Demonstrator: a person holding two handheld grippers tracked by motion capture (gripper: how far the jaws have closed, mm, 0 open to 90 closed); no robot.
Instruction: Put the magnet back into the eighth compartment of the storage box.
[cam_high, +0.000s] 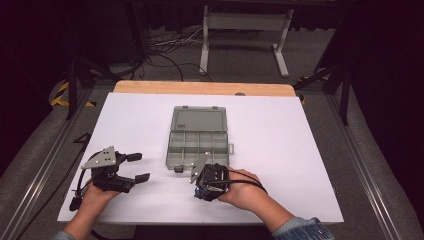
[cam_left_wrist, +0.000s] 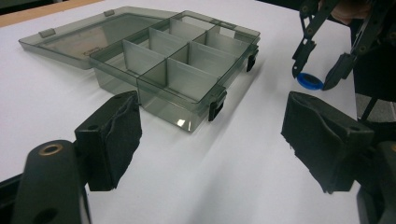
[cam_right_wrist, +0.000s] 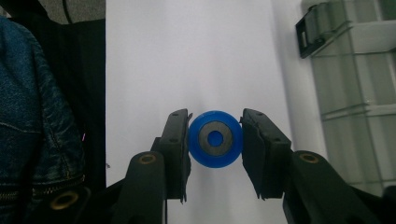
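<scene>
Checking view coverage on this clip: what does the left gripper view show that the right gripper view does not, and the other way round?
Left gripper view alone: the left gripper with jaws wide apart and nothing between them, the whole open box with its lid laid back and bare compartments. Right gripper view alone: a denim sleeve, and the blue disc's face with a grey ring around a blue middle. Both: the right gripper with its jaws at the disc's sides, the white table, a box latch.

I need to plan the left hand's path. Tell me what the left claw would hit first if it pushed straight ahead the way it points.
Likely the near front corner of the open compartment box, just ahead of the open left claw. Depth is unclear; the line may slip past toward the right claw at the blue disc.
</scene>
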